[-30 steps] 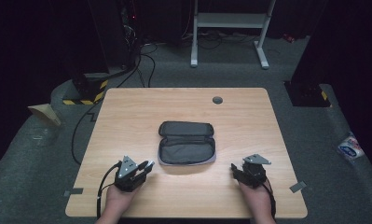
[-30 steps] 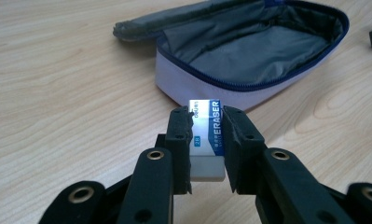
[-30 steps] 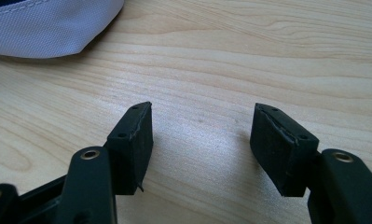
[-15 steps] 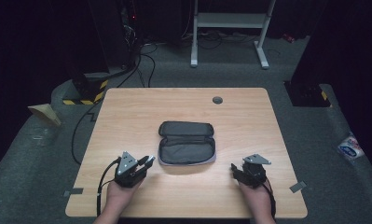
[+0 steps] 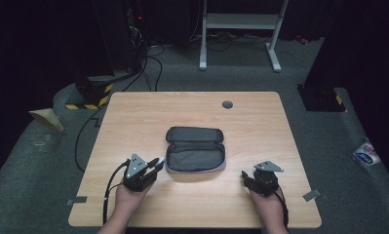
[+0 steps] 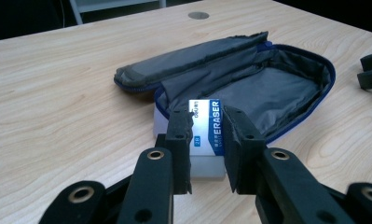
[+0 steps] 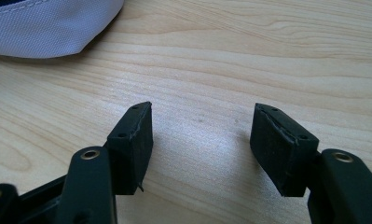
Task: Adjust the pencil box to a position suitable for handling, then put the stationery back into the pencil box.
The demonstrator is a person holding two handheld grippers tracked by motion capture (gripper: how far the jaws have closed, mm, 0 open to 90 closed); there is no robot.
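One pale wooden bench (image 5: 133, 117) on grey carpet, dark room; left gripper (image 6: 207, 140) clamps eraser (image 6: 204, 128) beside open pouch (image 5: 196, 148); right gripper (image 7: 202, 140) half-open, empty.

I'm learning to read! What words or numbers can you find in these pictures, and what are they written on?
"ERASER": on the sleeve of the white eraser held in the left hand-held gripper.
"26": in a small box on the same sleeve.
Small print above "ERASER": too blurred to read.
Blue-and-white packet on the floor: lettering too small to read.
Pencil case: no words.
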